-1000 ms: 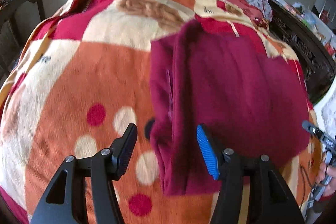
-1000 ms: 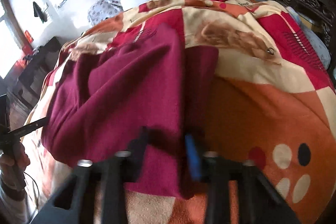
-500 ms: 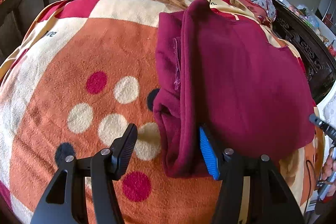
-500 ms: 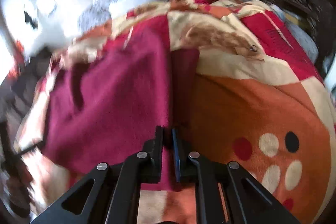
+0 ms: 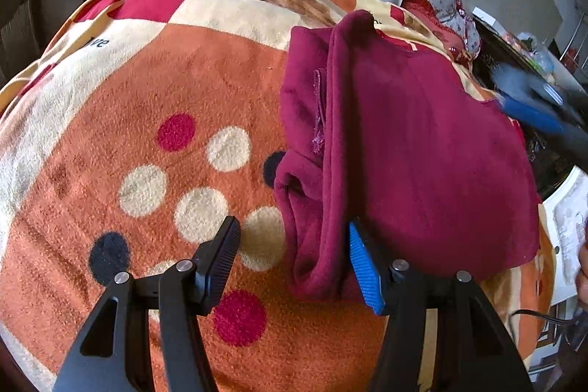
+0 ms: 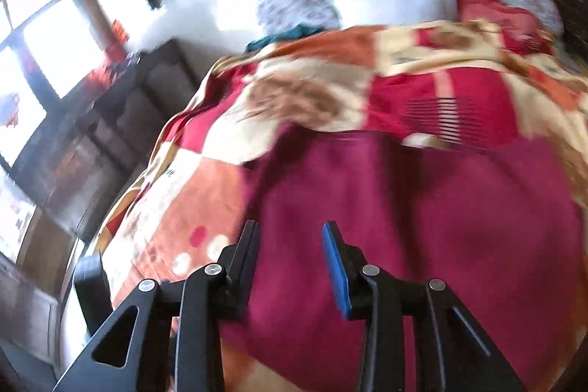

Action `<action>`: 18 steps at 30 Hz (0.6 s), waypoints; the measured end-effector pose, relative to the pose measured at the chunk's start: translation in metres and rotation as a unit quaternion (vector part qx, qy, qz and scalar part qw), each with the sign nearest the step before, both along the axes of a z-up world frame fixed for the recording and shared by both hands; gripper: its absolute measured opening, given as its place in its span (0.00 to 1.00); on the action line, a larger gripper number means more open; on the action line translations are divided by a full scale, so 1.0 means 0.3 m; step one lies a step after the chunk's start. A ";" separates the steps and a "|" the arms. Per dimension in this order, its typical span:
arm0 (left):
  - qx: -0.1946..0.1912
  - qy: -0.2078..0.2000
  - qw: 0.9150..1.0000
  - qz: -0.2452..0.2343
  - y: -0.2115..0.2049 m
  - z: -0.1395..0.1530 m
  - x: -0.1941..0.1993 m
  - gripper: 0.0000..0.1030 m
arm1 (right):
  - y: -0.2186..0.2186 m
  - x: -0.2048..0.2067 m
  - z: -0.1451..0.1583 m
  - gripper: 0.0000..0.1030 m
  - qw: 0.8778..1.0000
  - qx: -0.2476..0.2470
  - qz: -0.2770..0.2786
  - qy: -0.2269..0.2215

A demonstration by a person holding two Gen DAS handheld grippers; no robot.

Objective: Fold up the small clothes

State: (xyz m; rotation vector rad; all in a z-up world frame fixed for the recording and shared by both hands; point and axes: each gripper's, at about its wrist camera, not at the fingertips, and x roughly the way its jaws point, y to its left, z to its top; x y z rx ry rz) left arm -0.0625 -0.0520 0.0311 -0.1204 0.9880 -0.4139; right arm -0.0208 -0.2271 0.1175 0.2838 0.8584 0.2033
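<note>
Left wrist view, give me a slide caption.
Open left gripper straddles the folded edge of a maroon garment on a patterned blanket.

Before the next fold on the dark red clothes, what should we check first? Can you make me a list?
1. Left gripper open: ok, jaws wide apart.
2. Folded edge of the maroon garment between its fingers: ok, the near bunched edge sits in the gap.
3. Right gripper open and let go: ok, nothing pinched.
4. Garment flat on the blanket: not ok, the left edge is bunched and rolled.
5. Right gripper's position over the cloth: cannot tell, that view is blurred.
</note>
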 end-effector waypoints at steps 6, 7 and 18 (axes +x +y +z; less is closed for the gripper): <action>-0.026 0.000 1.000 0.001 0.024 -0.014 0.005 0.60 | 0.111 0.215 -0.085 0.37 0.999 -0.022 -0.011 0.038; -0.029 -0.002 1.000 0.000 0.027 -0.016 0.005 0.60 | 0.111 0.243 -0.103 0.37 0.999 -0.016 -0.013 0.047; -0.063 -0.007 0.998 -0.006 0.067 -0.025 0.013 0.62 | 0.172 0.305 -0.098 0.10 0.997 -0.067 -0.003 0.036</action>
